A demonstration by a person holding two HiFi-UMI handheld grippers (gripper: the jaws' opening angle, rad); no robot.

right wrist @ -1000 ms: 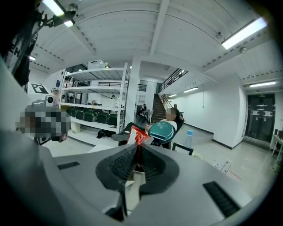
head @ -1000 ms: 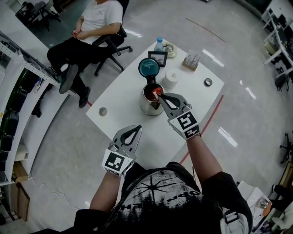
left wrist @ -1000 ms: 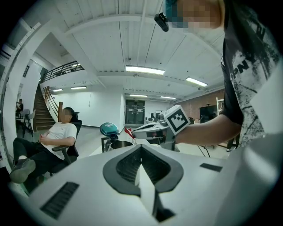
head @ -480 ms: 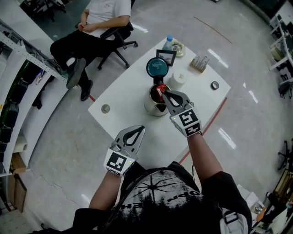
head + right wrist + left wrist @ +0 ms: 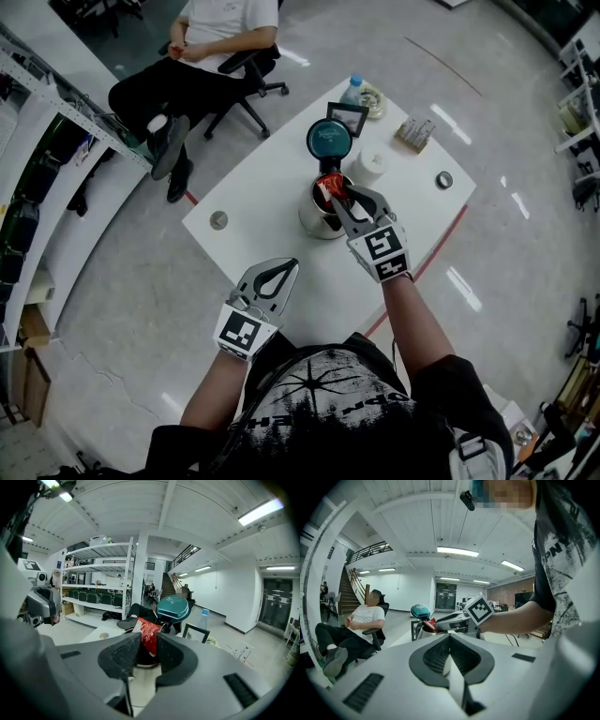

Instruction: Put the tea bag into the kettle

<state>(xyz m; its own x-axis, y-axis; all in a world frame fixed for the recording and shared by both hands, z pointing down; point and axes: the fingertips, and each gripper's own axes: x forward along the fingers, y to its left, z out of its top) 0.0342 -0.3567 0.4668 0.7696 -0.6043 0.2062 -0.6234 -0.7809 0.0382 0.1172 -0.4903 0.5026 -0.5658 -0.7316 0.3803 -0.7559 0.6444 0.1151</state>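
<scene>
Fingers newly apart around tea bag

Red tea bag tilts above the open steel kettle.

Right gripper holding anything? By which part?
Nothing clamped: the jaws of the right gripper have just been opening, and the red tea bag seems loose between them by its lower end, over the kettle.
</scene>
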